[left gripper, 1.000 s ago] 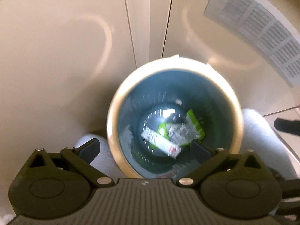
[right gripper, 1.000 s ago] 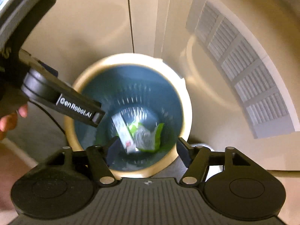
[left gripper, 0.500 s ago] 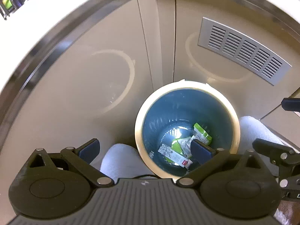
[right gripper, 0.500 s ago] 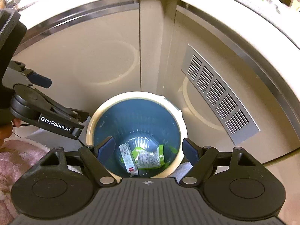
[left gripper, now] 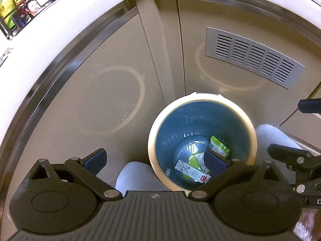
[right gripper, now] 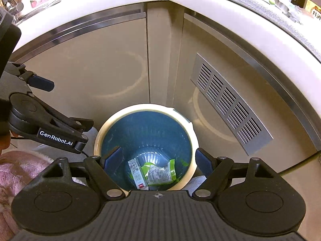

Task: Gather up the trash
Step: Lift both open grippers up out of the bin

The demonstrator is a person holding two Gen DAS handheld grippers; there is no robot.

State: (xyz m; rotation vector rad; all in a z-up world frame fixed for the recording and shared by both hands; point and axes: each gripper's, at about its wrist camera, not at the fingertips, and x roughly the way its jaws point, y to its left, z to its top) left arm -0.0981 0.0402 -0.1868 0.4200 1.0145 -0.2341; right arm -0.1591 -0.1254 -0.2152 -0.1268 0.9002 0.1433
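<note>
While both grippers hang above the bin [right gripper: 146, 108], its near rim is cut off behind their bodies. Left gripper [left gripper: 156, 161]: jaws released, empty; its side reads "GenRobot.AI". Right gripper [right gripper: 159, 159]: jaws just widened, nothing between them. Below and between the right jaws lie a white wrapper [right gripper: 137, 172] and green wrappers [right gripper: 160, 173]; their print is illegible.

wrappers [right gripper: 154, 172] in the bin [right gripper: 144, 108], bin before the cabinet corner [right gripper: 162, 60], vent [right gripper: 230, 104] to its right
</note>
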